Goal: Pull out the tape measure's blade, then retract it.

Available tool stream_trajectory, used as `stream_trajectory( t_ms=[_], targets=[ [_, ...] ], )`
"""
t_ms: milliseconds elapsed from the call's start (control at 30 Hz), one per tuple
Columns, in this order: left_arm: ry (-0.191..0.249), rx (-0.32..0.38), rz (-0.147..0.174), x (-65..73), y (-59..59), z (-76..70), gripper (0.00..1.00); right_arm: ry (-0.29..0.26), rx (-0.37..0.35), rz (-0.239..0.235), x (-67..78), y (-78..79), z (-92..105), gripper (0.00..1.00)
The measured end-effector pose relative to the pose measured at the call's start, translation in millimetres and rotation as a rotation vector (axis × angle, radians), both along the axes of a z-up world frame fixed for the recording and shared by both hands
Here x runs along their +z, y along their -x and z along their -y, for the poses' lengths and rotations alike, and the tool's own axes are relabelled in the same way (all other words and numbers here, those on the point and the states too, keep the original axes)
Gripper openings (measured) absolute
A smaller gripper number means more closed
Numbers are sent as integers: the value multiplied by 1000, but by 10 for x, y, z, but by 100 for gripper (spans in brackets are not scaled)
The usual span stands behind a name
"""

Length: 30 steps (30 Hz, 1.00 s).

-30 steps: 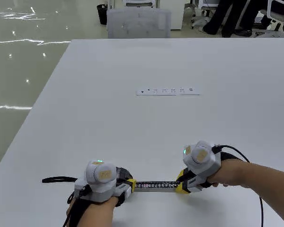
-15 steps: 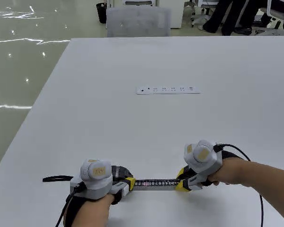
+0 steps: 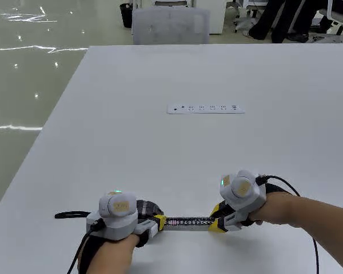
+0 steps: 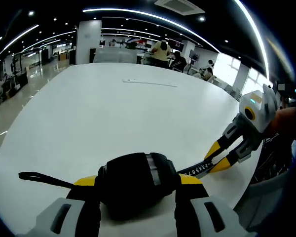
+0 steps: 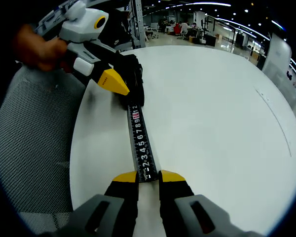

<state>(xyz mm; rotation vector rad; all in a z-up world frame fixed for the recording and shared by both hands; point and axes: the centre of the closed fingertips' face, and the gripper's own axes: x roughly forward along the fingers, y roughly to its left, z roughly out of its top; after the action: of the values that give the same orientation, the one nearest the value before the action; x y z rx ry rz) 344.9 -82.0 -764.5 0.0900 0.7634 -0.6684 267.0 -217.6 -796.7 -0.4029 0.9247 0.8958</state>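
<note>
Tape measure (image 4: pixel 133 185) lies on the white table (image 3: pixel 160 154), close to the table's near edge, its black strap (image 3: pixel 71 216) trailing to the left.

Left gripper (image 4: pixel 138 180): yellow fingertips closed against both sides of the case, holding it.

Right gripper (image 5: pixel 148 176): fingertips pinching the free end of the blade (image 5: pixel 139 143). A short length is drawn out flat along the tabletop, numbers facing up.

Room: the table's left edge is well clear of the strap. Ahead, bare tabletop runs up to a power strip (image 3: pixel 204 108), well apart from both grippers. A chair (image 3: pixel 170 25) stands at the far edge. To the right of the right gripper the table continues open.

Against 0.5 s and 1.0 s ago: the drawn-out length looks much the same, and both grippers keep their grip in nearly the same places. The power strip's slight shift is the camera's.
</note>
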Motion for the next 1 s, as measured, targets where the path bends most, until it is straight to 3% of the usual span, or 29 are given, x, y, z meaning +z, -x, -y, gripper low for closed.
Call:
stream_trajectory(
  t_ms=[1000],
  targets=[
    [10, 12, -8, 4, -4, 1, 57, 8, 9, 18, 3, -102, -144, 14]
  ],
)
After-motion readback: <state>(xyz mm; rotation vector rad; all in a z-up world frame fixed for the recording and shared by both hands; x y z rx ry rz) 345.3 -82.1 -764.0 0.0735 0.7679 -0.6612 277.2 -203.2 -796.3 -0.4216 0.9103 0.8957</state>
